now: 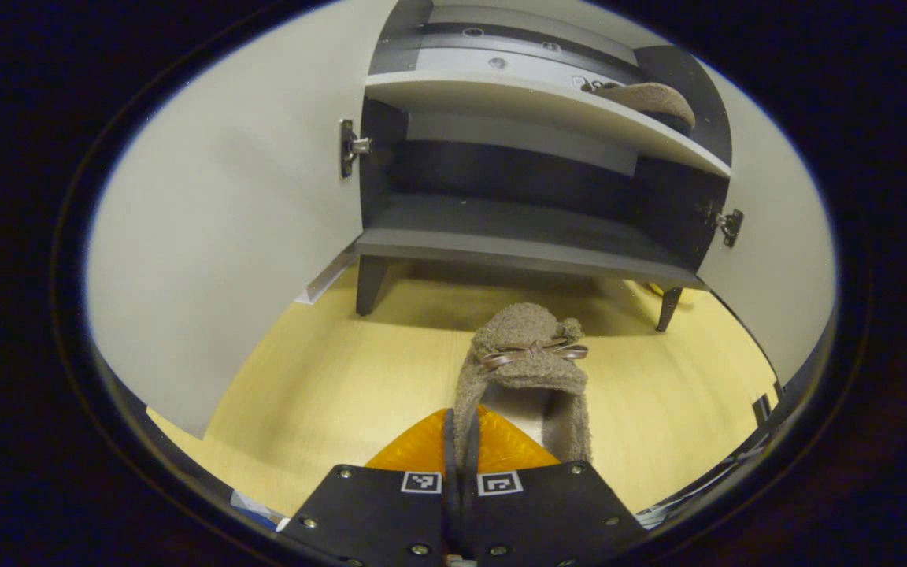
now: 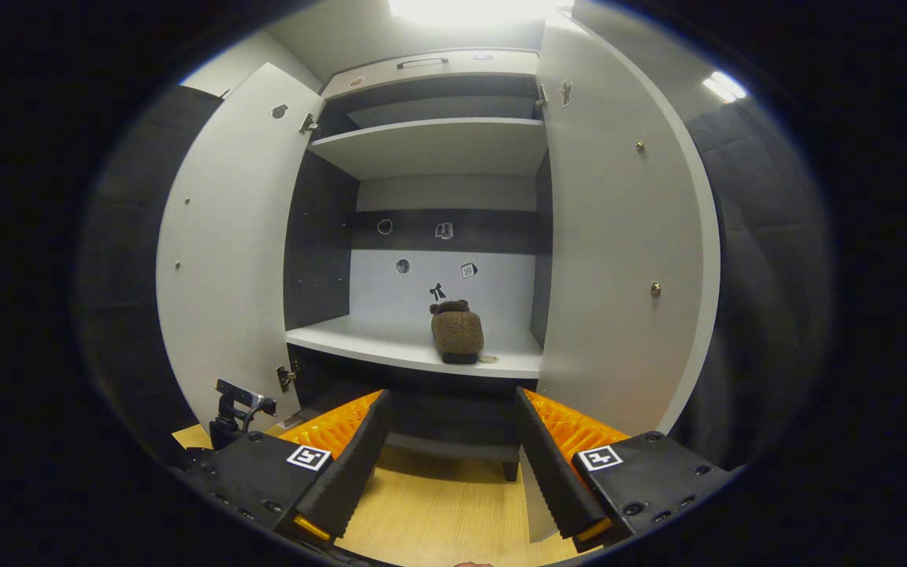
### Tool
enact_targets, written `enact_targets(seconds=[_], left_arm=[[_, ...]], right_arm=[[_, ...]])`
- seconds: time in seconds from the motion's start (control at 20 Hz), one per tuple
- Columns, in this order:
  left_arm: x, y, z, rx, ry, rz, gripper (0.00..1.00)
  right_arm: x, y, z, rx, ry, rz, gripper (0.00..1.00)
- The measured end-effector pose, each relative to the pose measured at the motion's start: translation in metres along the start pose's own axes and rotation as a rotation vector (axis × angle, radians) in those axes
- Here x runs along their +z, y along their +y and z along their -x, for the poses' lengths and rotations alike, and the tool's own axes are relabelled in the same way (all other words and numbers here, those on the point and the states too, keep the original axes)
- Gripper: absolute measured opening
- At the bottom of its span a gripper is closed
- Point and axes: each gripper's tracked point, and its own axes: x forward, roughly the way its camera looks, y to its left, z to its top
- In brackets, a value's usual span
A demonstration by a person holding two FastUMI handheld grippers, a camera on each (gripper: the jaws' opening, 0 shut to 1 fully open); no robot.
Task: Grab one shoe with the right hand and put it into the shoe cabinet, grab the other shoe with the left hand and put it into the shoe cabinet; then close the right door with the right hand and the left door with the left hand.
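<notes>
A fuzzy brown shoe (image 1: pixel 528 358) with a ribbon bow lies over the pale wooden floor (image 1: pixel 327 394), toe toward the shoe cabinet (image 1: pixel 532 236). My left gripper (image 1: pixel 461 429) is shut on the shoe's left side wall near the heel. I cannot tell if the shoe rests on the floor or hangs just above it. The other brown shoe (image 1: pixel 650 98) sits on the cabinet's upper shelf; in the right gripper view this shoe (image 2: pixel 457 335) stands on a white shelf (image 2: pixel 359 339), heel toward me. My right gripper (image 2: pixel 452 402) is open, holding nothing, in front of and below that shelf.
Both cabinet doors stand wide open: left door (image 2: pixel 225 260) and right door (image 2: pixel 619 260). In the left gripper view the left door (image 1: pixel 225 236) is close by. The grey bottom shelf (image 1: pixel 516 228) is bare. A small camera on a stand (image 2: pixel 237 405) sits at the lower left.
</notes>
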Motion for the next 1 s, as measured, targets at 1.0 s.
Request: enact_targets(seconds=[1.0], left_arm=[[0.199,-0.02,0.106,-0.058,-0.4,0.028,0.01]], right_arm=[[0.002,0.013,0.012,0.02,-0.015,0.004,0.98]])
